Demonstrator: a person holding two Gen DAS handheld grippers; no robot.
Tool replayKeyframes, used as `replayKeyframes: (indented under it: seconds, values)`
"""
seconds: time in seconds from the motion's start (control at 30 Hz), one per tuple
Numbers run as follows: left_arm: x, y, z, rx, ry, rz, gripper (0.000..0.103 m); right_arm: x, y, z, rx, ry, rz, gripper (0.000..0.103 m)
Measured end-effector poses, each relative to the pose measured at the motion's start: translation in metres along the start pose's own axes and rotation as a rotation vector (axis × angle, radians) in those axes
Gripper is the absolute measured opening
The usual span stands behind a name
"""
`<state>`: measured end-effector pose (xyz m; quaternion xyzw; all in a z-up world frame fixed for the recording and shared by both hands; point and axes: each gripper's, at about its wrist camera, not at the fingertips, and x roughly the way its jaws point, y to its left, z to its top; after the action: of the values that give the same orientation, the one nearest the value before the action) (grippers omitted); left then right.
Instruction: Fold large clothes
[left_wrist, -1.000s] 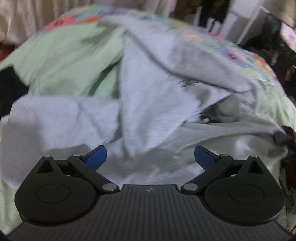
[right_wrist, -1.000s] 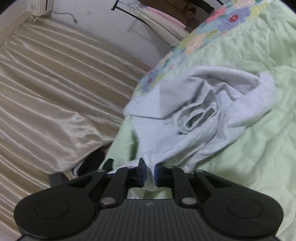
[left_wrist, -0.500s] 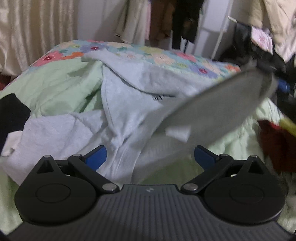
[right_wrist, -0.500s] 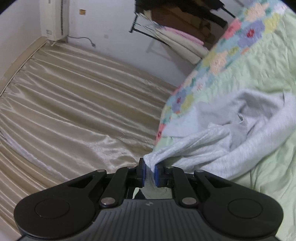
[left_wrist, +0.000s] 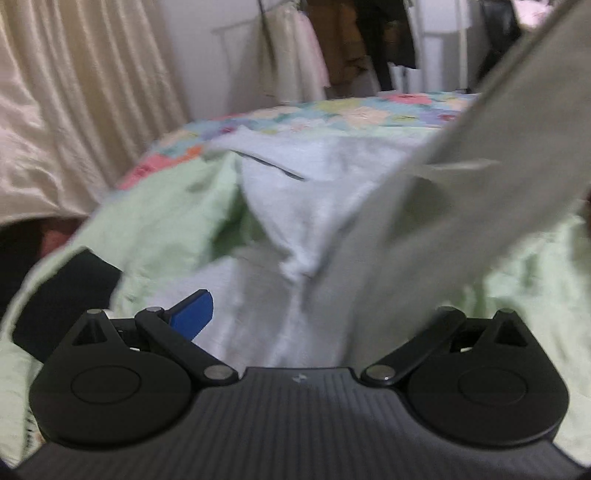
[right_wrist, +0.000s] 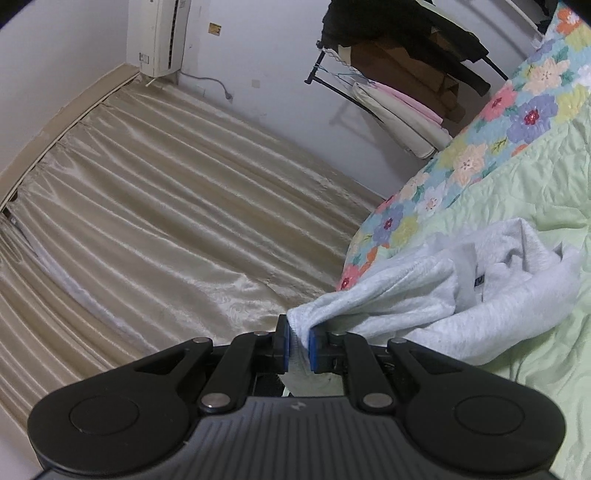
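Note:
A light grey sweatshirt (left_wrist: 332, 192) lies bunched on a green quilt (left_wrist: 159, 221). In the right wrist view my right gripper (right_wrist: 298, 345) is shut on an edge of the grey sweatshirt (right_wrist: 443, 295) and holds it lifted off the bed. In the left wrist view my left gripper (left_wrist: 314, 310) is open, with loose grey cloth lying between its jaws. One blue pad (left_wrist: 194, 314) shows; the other is hidden behind a raised strip of the sweatshirt (left_wrist: 498, 166) that runs up to the right.
The quilt has a floral border (right_wrist: 480, 147). Beige curtains (right_wrist: 166, 221) hang to the left of the bed. A clothes rack (right_wrist: 388, 85) with hanging garments stands behind it. A black item (left_wrist: 59, 284) lies at the bed's left edge.
The right gripper has lifted the sweatshirt edge higher and pulled it back, stretching the cloth. The left gripper's view has tilted up and closed in on the cloth, staying open.

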<state>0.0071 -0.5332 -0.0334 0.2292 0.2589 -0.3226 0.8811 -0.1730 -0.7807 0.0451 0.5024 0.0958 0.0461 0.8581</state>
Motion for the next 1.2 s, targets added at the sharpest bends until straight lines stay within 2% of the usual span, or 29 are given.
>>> replayKeyframes:
  seconds: [0.07, 0.1, 0.13, 0.17, 0.2, 0.23, 0.3, 0.37, 0.5, 0.53, 0.6, 0.8, 0.87, 0.93, 1.0, 1.13, 1.17, 1.2]
  values:
    - [-0.005, 0.002, -0.001, 0.013, -0.044, -0.013, 0.103, -0.009, 0.000, -0.002, -0.001, -0.002, -0.003, 0.010]
    - [-0.010, 0.004, -0.002, 0.014, -0.075, -0.047, 0.100, -0.012, -0.001, -0.003, -0.001, -0.001, -0.005, 0.010]
    - [-0.014, 0.007, -0.002, 0.014, -0.105, -0.081, 0.085, -0.014, -0.002, -0.004, -0.001, 0.001, -0.007, 0.010]
    - [-0.019, 0.010, -0.002, 0.004, -0.108, -0.116, 0.074, -0.017, -0.003, -0.005, -0.002, 0.002, -0.009, 0.010]
    - [-0.023, 0.013, -0.002, -0.006, -0.111, -0.151, 0.058, -0.019, -0.004, -0.006, -0.004, 0.005, -0.014, 0.010]
    - [-0.028, 0.017, -0.002, -0.016, -0.113, -0.185, 0.056, -0.021, -0.005, -0.008, -0.008, 0.010, -0.025, 0.011]
    - [-0.038, 0.016, -0.006, 0.022, -0.124, -0.206, 0.056, -0.028, -0.008, -0.016, -0.020, 0.020, -0.043, 0.011]
    - [-0.048, 0.008, -0.013, 0.100, -0.149, -0.195, 0.062, -0.035, -0.011, -0.024, -0.019, 0.031, -0.042, 0.011]
    - [-0.060, -0.010, -0.026, 0.245, -0.201, -0.195, 0.094, -0.050, -0.016, -0.038, -0.015, 0.052, -0.034, 0.011]
    - [-0.063, -0.014, -0.030, 0.279, -0.214, -0.197, 0.098, -0.054, -0.017, -0.042, -0.013, 0.056, -0.034, 0.011]
    - [-0.062, -0.027, -0.033, 0.346, -0.227, -0.186, 0.100, -0.062, -0.019, -0.049, 0.001, 0.061, -0.030, 0.011]
    - [-0.038, -0.077, -0.022, 0.502, -0.168, -0.196, 0.100, -0.069, -0.022, -0.047, 0.028, 0.053, -0.007, 0.011]
    - [-0.023, -0.086, -0.017, 0.526, -0.123, -0.163, 0.086, -0.070, -0.023, -0.045, 0.034, 0.049, 0.000, 0.011]
    - [-0.004, -0.083, -0.006, 0.491, -0.049, -0.139, 0.015, -0.070, -0.024, -0.043, 0.036, 0.044, 0.004, 0.011]
    - [0.016, -0.072, 0.009, 0.419, 0.022, -0.132, 0.012, -0.064, -0.029, -0.032, 0.023, 0.034, -0.026, 0.011]
    - [0.035, -0.038, 0.056, 0.296, 0.047, -0.041, 0.012, -0.030, -0.025, -0.013, -0.019, 0.055, -0.057, 0.011]
    - [0.022, -0.013, 0.085, 0.208, -0.003, 0.012, 0.012, -0.022, -0.020, -0.008, -0.033, 0.057, -0.049, 0.011]
    - [0.001, 0.000, 0.098, 0.168, -0.070, 0.044, 0.012, -0.018, -0.009, -0.005, -0.057, 0.049, -0.019, 0.011]
